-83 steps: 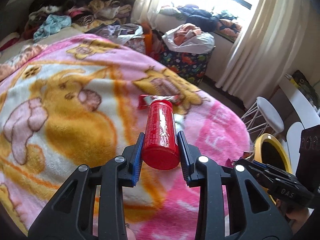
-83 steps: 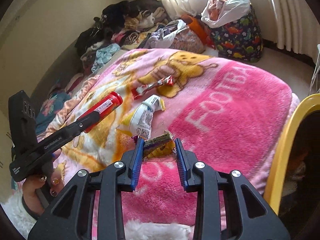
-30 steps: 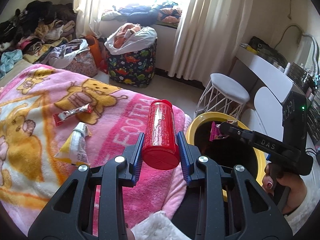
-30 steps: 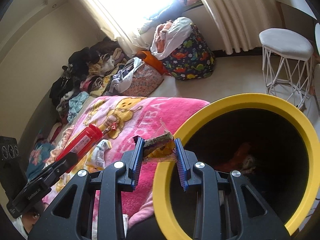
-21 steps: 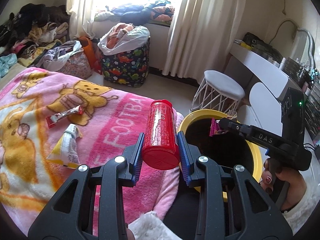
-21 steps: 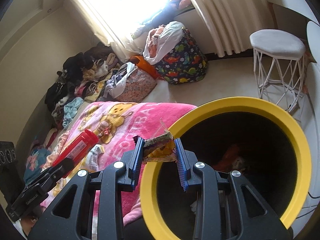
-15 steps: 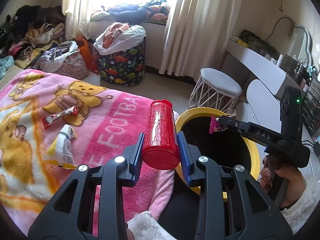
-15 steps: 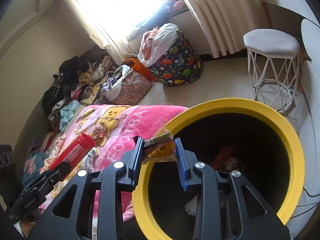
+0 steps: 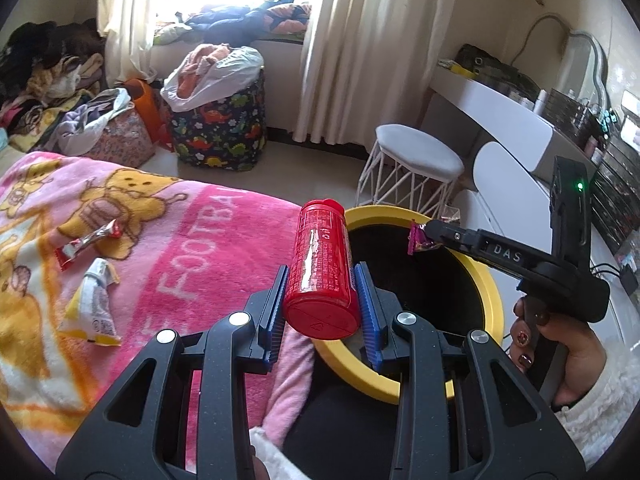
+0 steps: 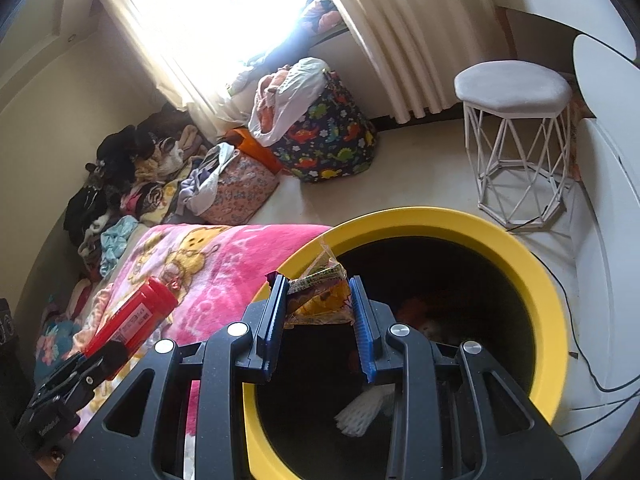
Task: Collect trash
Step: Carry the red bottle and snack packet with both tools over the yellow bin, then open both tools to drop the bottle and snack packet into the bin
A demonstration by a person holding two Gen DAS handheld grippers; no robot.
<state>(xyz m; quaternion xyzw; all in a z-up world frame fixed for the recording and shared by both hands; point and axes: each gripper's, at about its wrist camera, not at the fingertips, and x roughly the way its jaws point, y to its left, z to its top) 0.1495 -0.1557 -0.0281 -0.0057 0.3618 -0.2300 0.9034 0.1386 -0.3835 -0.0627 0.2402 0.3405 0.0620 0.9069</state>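
My left gripper is shut on a red plastic bottle and holds it at the near rim of the yellow-rimmed black trash bin. The bottle also shows in the right wrist view. My right gripper is shut on a crumpled yellow snack wrapper and holds it above the bin's opening. From the left wrist view the right gripper hangs over the bin. A red wrapper and a white-and-yellow pouch lie on the pink blanket.
A white stool stands behind the bin, with a white desk to the right. A dinosaur-print basket full of clothes and piles of laundry sit by the window. Some trash lies inside the bin.
Both grippers have swung from the bed toward the bin. The right gripper with the wrapper is now further over the opening; the left gripper with the bottle has reached the bin's rim.
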